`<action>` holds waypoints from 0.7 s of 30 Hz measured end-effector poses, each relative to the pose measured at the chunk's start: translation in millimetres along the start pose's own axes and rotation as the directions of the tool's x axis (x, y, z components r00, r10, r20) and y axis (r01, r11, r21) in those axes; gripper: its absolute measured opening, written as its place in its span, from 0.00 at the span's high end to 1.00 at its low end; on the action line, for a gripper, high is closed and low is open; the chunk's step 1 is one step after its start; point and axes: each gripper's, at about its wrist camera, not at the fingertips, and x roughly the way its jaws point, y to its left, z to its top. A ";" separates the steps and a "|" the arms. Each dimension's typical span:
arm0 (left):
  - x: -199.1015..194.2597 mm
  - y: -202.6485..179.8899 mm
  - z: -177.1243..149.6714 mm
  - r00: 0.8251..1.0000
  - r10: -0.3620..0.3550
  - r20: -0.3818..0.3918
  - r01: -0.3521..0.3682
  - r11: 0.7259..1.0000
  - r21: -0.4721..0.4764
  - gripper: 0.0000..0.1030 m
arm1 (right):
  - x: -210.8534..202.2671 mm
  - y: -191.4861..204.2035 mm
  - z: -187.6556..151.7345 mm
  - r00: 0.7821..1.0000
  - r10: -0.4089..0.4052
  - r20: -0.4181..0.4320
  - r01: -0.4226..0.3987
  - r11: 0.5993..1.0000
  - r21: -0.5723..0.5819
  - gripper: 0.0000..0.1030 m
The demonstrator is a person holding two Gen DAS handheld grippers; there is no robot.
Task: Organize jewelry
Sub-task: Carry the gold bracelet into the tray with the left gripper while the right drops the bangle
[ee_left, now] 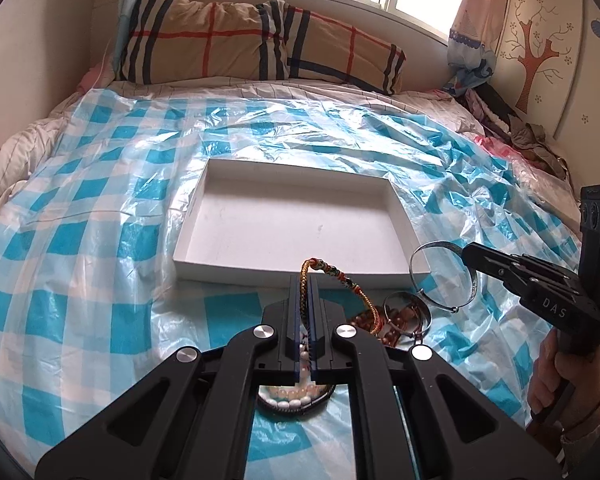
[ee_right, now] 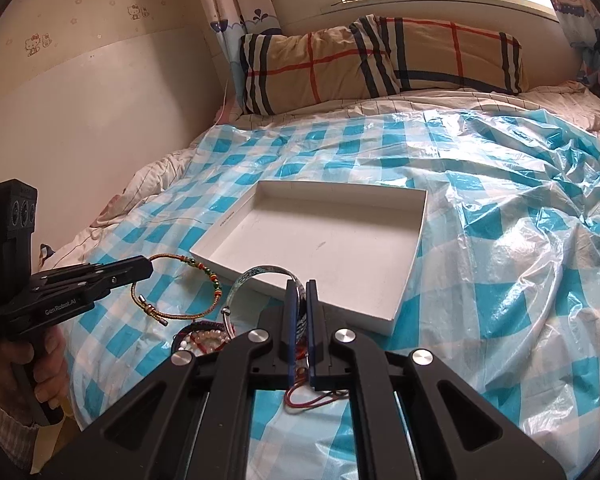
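Note:
My left gripper [ee_left: 305,278] is shut on a gold braided cord bracelet [ee_left: 342,278] with green and red beads, held up just short of the near rim of a shallow white box [ee_left: 284,224]. In the right wrist view the left gripper [ee_right: 150,267] holds that bracelet [ee_right: 214,280] dangling left of the box [ee_right: 332,240]. My right gripper [ee_right: 300,284] is shut on a blue-patterned metal bangle [ee_right: 260,271] at the box's near corner. From the left wrist the right gripper [ee_left: 466,254] and its bangle [ee_left: 438,244] hang by the box's right corner. The box holds nothing.
A heap of jewelry lies under the grippers: brown beads [ee_left: 400,320], a pearl bracelet [ee_left: 296,398], a red cord [ee_right: 312,400]. A blue-checked plastic sheet [ee_left: 100,200] covers the bed. A plaid pillow [ee_left: 240,40] lies behind, and crumpled clothes [ee_left: 532,136] at the far right.

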 end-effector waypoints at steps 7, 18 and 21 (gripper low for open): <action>31.2 -5.1 20.2 1.000 0.009 0.012 -0.009 1.000 0.006 0.97 | 18.8 -8.8 10.8 1.000 -0.011 0.016 0.011 1.000 0.000 0.95; 75.0 -6.3 31.3 0.999 0.040 0.006 -0.040 0.999 0.021 0.97 | 52.9 -23.1 20.9 0.999 -0.028 0.019 0.027 1.000 0.013 0.95; 86.7 -5.5 32.2 0.999 0.053 -0.002 -0.053 0.998 0.027 0.97 | 62.1 -24.3 23.0 0.999 -0.034 0.022 0.034 0.999 0.011 0.95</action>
